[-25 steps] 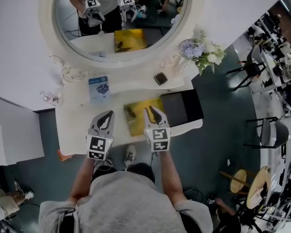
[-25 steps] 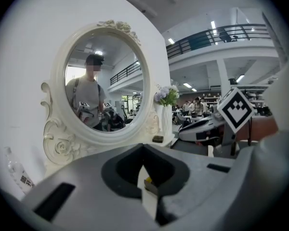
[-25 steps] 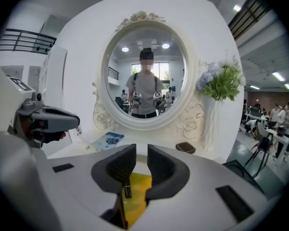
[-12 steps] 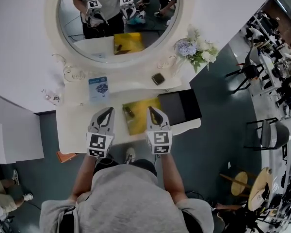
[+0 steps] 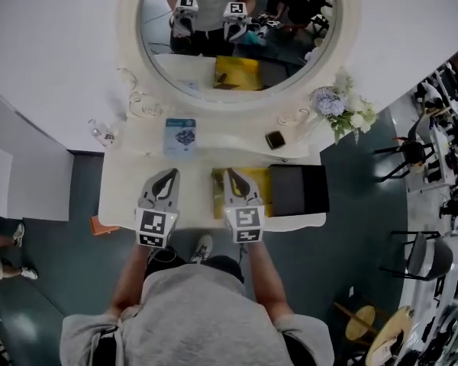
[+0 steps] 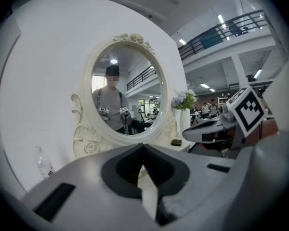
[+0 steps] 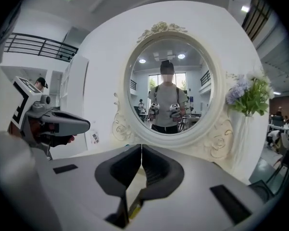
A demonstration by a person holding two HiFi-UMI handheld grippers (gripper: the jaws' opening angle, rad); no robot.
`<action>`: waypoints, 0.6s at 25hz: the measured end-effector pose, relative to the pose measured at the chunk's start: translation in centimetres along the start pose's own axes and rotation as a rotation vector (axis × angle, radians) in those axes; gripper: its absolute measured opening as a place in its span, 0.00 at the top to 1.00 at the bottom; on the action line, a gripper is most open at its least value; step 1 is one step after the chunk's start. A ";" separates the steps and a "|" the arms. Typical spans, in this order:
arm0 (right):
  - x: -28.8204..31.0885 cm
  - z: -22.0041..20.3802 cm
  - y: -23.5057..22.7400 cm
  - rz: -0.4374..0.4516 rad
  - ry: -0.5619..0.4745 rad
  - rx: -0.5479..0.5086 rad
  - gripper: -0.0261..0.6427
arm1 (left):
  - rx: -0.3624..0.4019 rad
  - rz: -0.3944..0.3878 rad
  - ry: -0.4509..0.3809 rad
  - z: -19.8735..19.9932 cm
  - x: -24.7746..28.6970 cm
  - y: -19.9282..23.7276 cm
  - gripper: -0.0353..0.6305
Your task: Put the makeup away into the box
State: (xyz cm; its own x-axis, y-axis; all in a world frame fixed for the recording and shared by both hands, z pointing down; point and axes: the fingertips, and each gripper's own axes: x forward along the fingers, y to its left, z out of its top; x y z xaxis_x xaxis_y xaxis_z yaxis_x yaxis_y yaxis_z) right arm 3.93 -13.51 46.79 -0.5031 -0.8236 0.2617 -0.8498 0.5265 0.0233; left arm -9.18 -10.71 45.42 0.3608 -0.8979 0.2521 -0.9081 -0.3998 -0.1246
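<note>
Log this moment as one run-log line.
left hand-held gripper: shut | right hand-held gripper: shut, over yellow box | blue booklet: on table, untouched

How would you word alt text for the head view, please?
From above, a person holds a shut left gripper and a shut right gripper over a white vanity table, the right one above a yellow box. A black panel lies right of it; a round mirror and flowers stand behind.

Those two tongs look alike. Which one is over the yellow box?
The right tongs: its tips lie over the yellow box. The left tongs hangs over the bare white tabletop instead, beside the box.
</note>
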 end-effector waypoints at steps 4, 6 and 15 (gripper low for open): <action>3.2 -0.5 2.2 0.076 0.024 0.017 0.93 | -0.018 0.061 0.015 -0.9 -0.6 2.3 0.95; 4.6 -1.0 3.1 0.099 0.041 0.018 0.93 | -0.022 0.082 0.024 -1.6 -0.7 3.3 0.95; 10.9 -5.6 5.1 0.190 0.185 0.121 0.89 | -0.041 0.122 0.097 -5.3 0.2 6.3 0.95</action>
State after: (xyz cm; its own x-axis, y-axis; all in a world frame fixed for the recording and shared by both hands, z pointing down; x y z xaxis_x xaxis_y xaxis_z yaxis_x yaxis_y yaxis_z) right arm -5.00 -18.61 55.20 -0.6272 -0.6548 0.4218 -0.7615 0.6292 -0.1556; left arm -16.00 -12.47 49.81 0.2268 -0.9167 0.3289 -0.9525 -0.2792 -0.1214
